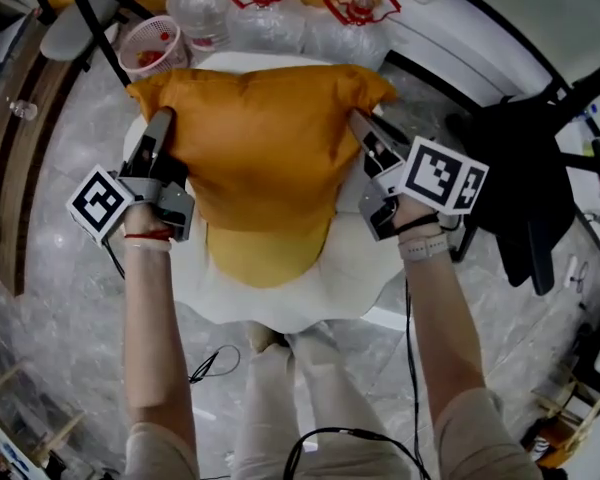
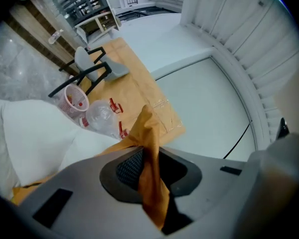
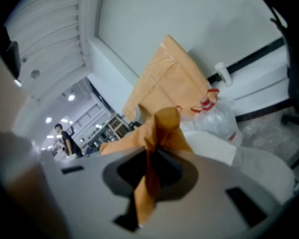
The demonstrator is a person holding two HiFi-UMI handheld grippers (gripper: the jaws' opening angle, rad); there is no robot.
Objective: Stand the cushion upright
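From above, in the head view, one orange cushion lies flat on a white seat, its far edge toward three water bottles with red handles and one small red-and-white basket; one black chair stands off to the right. A paler yellow patch shows under the cushion's near edge, and I cannot tell whether it is a second cushion. The left gripper meets the cushion's left edge near the far corner, and the right gripper meets the right edge at the matching spot, so there are two grippers, one on each side. Along the left gripper view, the jaws are nearly together and pinch a thin upright fold of the orange cover, with the basket and bottles beyond. Along the right gripper view, the jaws are likewise almost closed, clamped on a similar crumpled fold, and a bottle shows past it. The cushion looks light, soft and floppy, so the fabric will likely stretch and the filling sag when it is raised. Pinched cover alone may slip or bunch. Holding both side edges near the far corners, as now, seems sound for tipping it up onto its near edge, though it may slump without something behind it.
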